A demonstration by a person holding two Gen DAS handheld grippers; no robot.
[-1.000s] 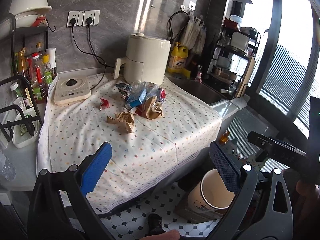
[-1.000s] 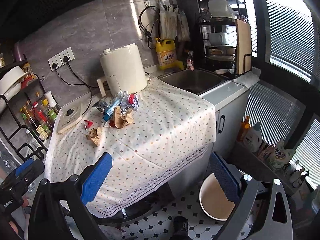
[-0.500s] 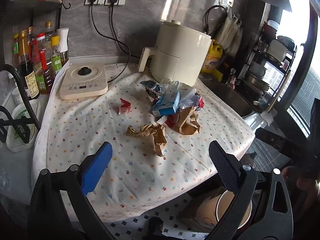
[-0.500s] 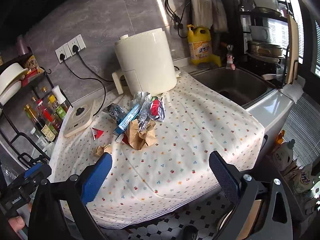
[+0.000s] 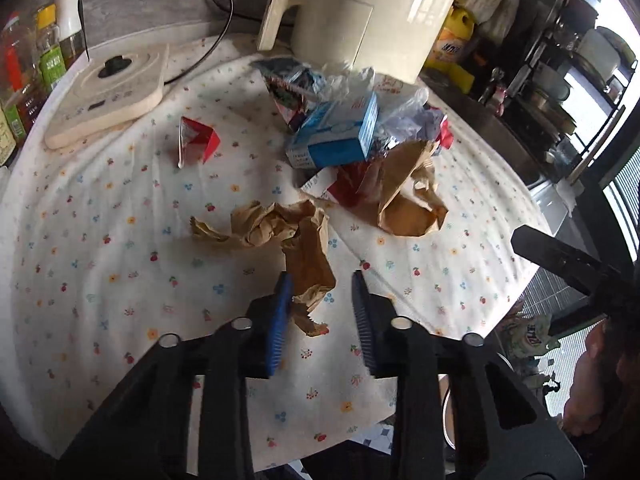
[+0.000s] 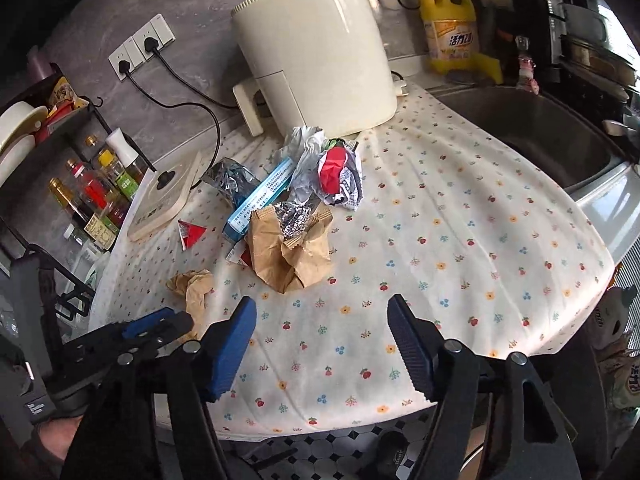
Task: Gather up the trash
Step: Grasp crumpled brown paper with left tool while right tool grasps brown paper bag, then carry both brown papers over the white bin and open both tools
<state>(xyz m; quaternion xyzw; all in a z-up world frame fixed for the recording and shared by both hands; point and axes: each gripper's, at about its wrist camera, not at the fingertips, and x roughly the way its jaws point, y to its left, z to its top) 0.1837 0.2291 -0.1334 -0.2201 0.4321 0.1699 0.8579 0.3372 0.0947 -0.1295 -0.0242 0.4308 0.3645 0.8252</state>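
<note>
A crumpled brown paper (image 5: pixel 280 236) lies on the flowered tablecloth (image 5: pixel 100 248). My left gripper (image 5: pixel 320 312) is open but narrowed, its jaws on either side of the paper's near tail, not clamped. The paper also shows in the right wrist view (image 6: pixel 192 286). Behind it lie a brown paper bag (image 5: pixel 404 196), a blue and white carton (image 5: pixel 336 132), a red wrapper (image 5: pixel 198 142), foil and plastic wrappers (image 6: pixel 340 170). My right gripper (image 6: pixel 320 344) is open and empty over the cloth, short of the paper bag (image 6: pixel 292 252).
A cream air fryer (image 6: pixel 316 52) stands behind the pile, a flat cream scale (image 5: pixel 108 88) at the left, bottles (image 6: pixel 96 192) on a rack beyond it. A sink (image 6: pixel 536 128) lies right. A yellow detergent bottle (image 6: pixel 452 32) stands at the back.
Both grippers moved forward and down toward the table. My left gripper's jaws narrowed around the tail of the crumpled brown paper. The right gripper's jaws also narrowed somewhat.
</note>
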